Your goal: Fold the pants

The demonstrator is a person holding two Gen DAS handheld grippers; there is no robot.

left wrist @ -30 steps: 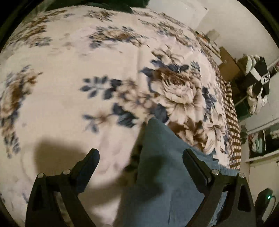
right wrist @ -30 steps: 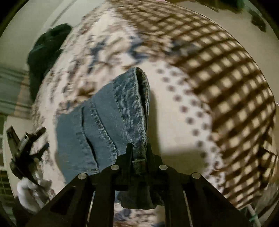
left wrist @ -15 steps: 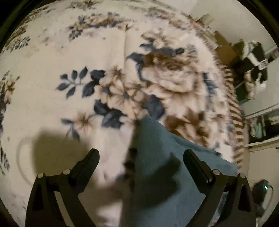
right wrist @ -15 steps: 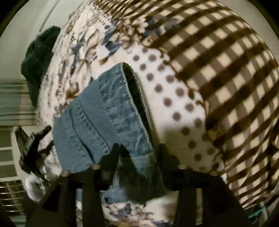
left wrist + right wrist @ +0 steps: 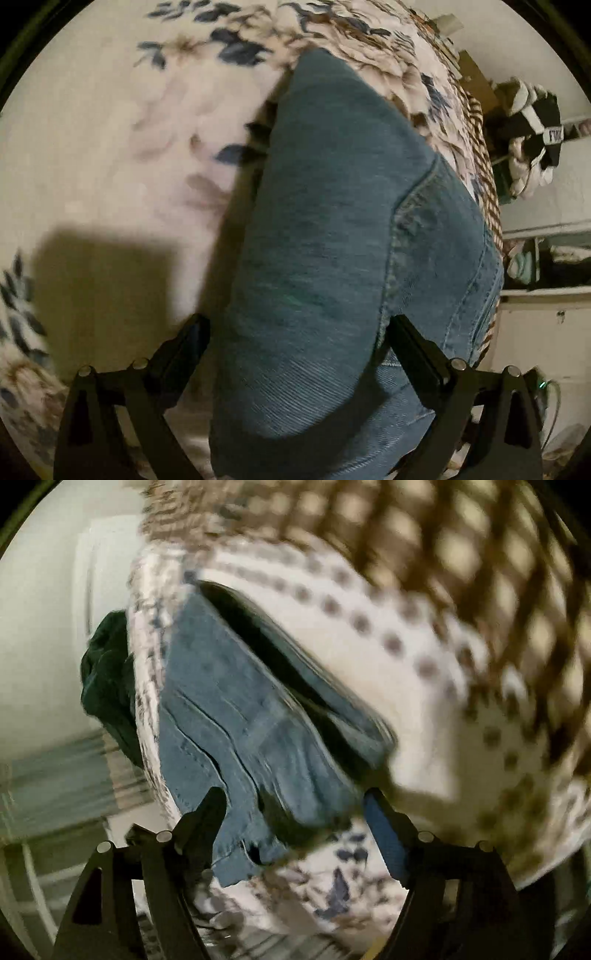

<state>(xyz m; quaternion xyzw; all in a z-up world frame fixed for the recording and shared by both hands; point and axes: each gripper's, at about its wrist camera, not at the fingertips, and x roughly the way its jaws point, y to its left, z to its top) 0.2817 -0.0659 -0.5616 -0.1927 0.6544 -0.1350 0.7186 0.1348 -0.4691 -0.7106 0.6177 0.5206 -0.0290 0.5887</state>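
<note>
While both sets of jaws stand wide apart, neither one clamps anything. The left gripper (image 5: pixel 297 334) has a rounded fold of the jeans (image 5: pixel 332 236) bulging up between its fingers (image 5: pixel 188 339); the denim fills the gap, but whether it touches either finger cannot be told. The right gripper (image 5: pixel 295 812) hangs over the bunched lower edge of the jeans (image 5: pixel 236 716), with its fingers (image 5: pixel 384 830) on either side of the cloth and a gap showing at each.

The jeans lie on a bed, on a floral blanket (image 5: pixel 110 147) of cream with blue and brown flowers. In the left view they run away from the jaws as a smooth, folded mass with a stitched seam (image 5: pixel 395 236) curving down its right side, and the gripper's shadow falls on the blanket to the left.

The right view is blurred. It shows layered denim edges and a dark opening along the top of the jeans, the blanket's dotted band and brown check border (image 5: pixel 461 554) beyond, and a dark green cloth (image 5: pixel 107 679) at the bed's far left edge. Only the left view shows the shelves (image 5: pixel 546 258) by the wall, which hold bundled clothes, with a black and white garment (image 5: pixel 532 125) heaped above.
</note>
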